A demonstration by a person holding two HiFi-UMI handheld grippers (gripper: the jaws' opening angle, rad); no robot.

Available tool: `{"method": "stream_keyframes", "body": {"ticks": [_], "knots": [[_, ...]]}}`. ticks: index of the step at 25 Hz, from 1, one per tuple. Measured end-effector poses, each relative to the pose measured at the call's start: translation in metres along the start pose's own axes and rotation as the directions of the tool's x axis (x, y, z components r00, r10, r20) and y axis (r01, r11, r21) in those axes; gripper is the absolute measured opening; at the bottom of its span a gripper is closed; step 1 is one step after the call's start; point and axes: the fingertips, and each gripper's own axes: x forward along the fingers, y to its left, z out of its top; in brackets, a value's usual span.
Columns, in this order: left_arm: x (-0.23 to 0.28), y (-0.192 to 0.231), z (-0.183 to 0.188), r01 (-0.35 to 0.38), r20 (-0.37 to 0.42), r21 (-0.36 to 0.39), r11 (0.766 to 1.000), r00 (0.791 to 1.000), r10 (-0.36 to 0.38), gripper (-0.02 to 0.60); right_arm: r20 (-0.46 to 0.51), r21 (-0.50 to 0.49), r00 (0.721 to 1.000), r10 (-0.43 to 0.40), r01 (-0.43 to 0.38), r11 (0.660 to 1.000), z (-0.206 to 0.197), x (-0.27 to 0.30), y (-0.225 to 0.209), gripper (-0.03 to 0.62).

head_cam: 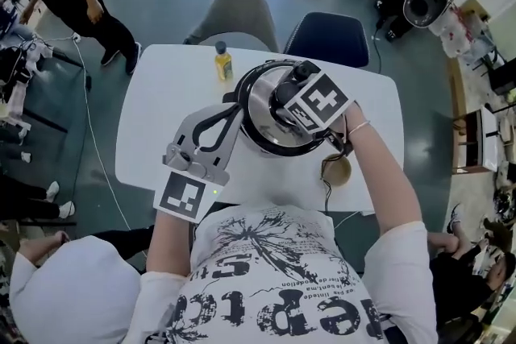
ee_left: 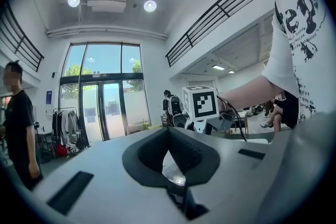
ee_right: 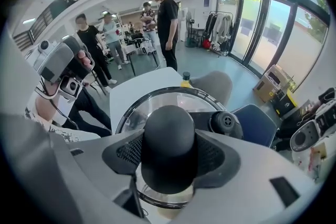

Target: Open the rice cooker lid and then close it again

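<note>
A rice cooker (head_cam: 284, 149) sits at the centre of the head view, on a white table (head_cam: 161, 109), under a round glass lid (head_cam: 260, 105) with a steel rim and a black knob (ee_right: 169, 139). The right gripper (ee_right: 169, 157) points steeply down, its jaws about half open and clamped on either side of the knob. The left gripper (head_cam: 235, 106) reaches in level from the lower left, its jaws drawn almost together on a thin shiny edge, apparently the lid's rim. Whether the lid is seated or just lifted cannot be told. The lid is probably fairly heavy, rigid, smooth and breakable. The knob is the safe place to hold it, because bare glass and steel would slip. A yellow bottle (head_cam: 222, 60) stands just beyond the cooker, and a small brown round object (head_cam: 337, 171) lies near the table's front edge, at lower right. The left of the table is bare and gives the most room. Two chairs (head_cam: 334, 36) stand at the far edge.
</note>
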Motion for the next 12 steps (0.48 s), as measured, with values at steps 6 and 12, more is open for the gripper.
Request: {"method": "stream_keyframes", "body": {"ticks": [6,12], "knots": [[0.008,0.016,-0.018,0.038,-0.039,0.042,0.998,0.999,-0.037,0.014,-0.031,0.008,0.999,0.009,-0.008,1.000,0.013,0.025,-0.007,0.293],[0.014,0.021,-0.029,0.036,-0.026,0.013,0.999,0.999,-0.036,0.014,-0.053,0.015,0.999,-0.002,0.003,1.000,0.010,0.037,-0.011,0.293]]}}
